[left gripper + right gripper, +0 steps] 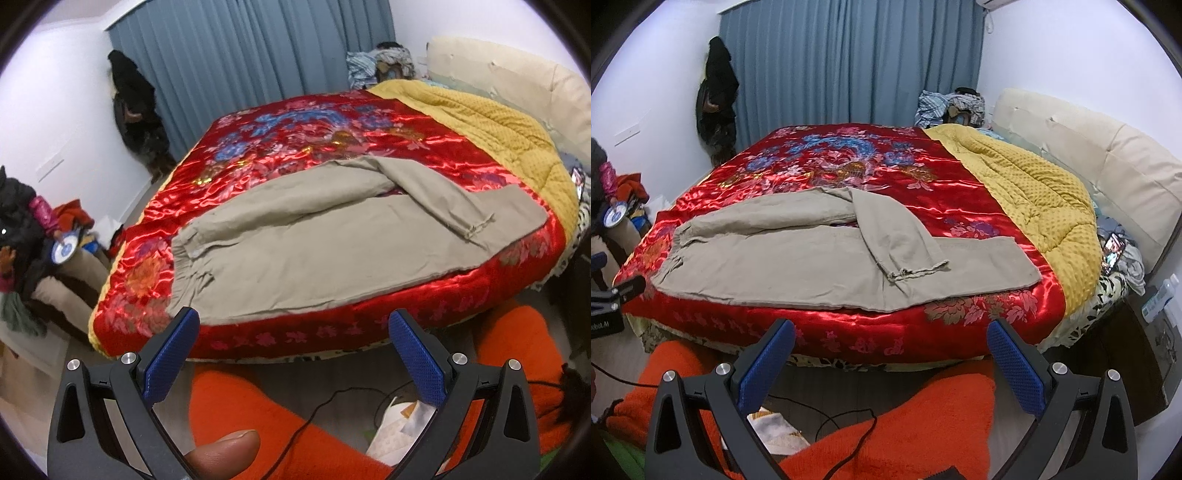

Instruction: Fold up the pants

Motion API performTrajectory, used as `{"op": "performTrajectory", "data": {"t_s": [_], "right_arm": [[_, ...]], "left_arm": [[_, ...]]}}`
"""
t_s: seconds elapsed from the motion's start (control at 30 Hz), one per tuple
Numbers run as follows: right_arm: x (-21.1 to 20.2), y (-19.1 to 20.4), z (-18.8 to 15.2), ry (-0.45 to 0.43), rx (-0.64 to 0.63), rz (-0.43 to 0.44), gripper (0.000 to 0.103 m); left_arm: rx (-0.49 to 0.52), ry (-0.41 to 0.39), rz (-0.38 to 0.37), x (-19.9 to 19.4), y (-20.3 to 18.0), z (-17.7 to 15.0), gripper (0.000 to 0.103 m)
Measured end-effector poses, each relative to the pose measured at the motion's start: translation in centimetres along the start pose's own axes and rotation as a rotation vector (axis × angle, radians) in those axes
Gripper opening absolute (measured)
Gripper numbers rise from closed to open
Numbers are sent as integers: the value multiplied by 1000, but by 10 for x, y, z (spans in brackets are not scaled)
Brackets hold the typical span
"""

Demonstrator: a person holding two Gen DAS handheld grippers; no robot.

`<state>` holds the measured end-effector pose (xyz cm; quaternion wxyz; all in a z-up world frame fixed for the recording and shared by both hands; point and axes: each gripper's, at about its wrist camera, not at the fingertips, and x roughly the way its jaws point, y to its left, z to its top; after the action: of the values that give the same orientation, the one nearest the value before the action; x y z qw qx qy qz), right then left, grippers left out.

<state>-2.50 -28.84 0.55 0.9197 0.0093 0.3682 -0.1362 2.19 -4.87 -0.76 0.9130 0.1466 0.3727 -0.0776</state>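
Both hand-held grippers — left (293, 326), right (892, 338) — hung wide open, empty, just short of the khaki pants (812, 258) on the bed's red quilt (886, 177).

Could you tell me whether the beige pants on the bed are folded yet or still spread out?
Mostly spread out. The pants lie flat across the red quilt; only the far leg is flopped back over the near one. Neither gripper touches them.
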Motion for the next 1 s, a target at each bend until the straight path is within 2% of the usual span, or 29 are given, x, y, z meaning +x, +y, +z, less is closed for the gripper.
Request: {"op": "performTrajectory", "data": {"t_s": [0.47,1.0], "right_arm": [[42,2,18,64,26,13,103],[66,14,33,85,12,54,103]], "left_arm": [[5,67,-16,30,-7,21,102],[3,108,-19,52,-10,37,102]]}}
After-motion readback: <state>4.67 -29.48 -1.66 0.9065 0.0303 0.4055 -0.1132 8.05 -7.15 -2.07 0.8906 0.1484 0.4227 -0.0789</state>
